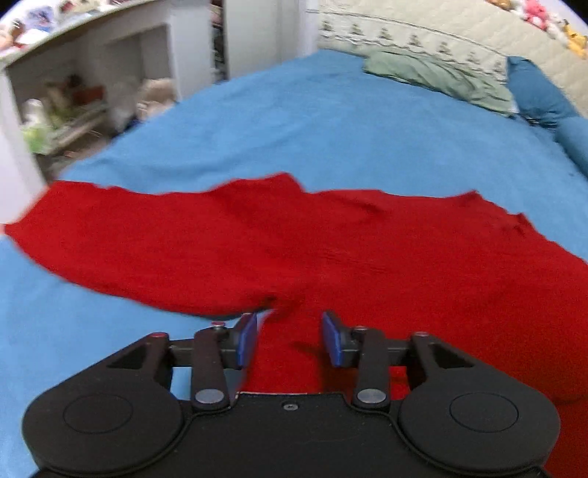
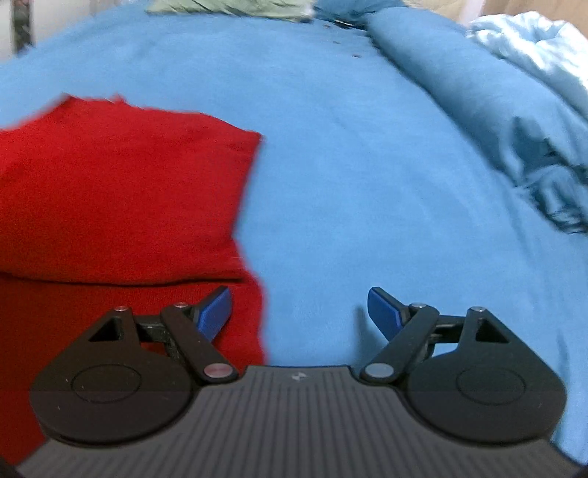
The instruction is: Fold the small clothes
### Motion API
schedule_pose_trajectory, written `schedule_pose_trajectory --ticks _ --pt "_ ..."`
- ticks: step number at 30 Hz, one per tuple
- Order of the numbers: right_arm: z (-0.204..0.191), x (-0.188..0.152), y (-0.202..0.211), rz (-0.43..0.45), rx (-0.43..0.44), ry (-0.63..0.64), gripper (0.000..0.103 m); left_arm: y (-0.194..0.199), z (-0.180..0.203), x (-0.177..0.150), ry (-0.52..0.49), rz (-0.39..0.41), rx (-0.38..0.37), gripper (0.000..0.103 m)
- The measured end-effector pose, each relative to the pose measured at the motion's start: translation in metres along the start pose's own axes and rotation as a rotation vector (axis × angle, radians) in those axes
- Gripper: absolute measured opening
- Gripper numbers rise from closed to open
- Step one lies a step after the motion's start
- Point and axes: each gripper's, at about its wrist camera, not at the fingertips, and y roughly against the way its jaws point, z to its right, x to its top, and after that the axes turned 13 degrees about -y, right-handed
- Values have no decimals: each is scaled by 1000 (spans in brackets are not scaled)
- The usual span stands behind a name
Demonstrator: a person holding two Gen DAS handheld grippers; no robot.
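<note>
Red garment (image 1: 330, 250): lying spread across the blue bed sheet (image 1: 312, 121), one sleeve reaching out to the left in the left wrist view, edges blurred. In the right wrist view the same red garment (image 2: 121, 198) is showing a folded layer lying over a lower layer, its right edge running down beside bare blue bed sheet (image 2: 367, 184). Left gripper (image 1: 289, 340): hovering low over the garment near the sleeve's underarm, its blue-padded fingers (image 1: 247, 340) standing apart with red cloth showing in the gap, gripping nothing. Right gripper (image 2: 299, 312): fingers spreading wide, the left pad (image 2: 217, 312) sitting over the garment's right edge, the other pad over the sheet, nothing between them. Green folded cloth (image 1: 437, 77): lying at the far end of the bed, well apart from the garment. Quilted cream cover (image 1: 422, 33) with a row of small tree motifs: lying just behind the green cloth. Dark blue pillow (image 1: 536, 92): resting at the far right. Crumpled light blue bedding (image 2: 533, 92): bunching along the right side. White shelving unit (image 1: 110, 73): standing beyond the bed on the left, contents blurred.
</note>
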Motion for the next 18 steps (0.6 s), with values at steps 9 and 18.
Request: schedule_pose_trajectory --ticks 9,18 --pt "-41 27 -24 39 204 -58 98 -1 53 15 -183 80 -152 58" --pt "-43 22 -31 -1 225 -70 98 -31 63 8 -147 21 -219 58"
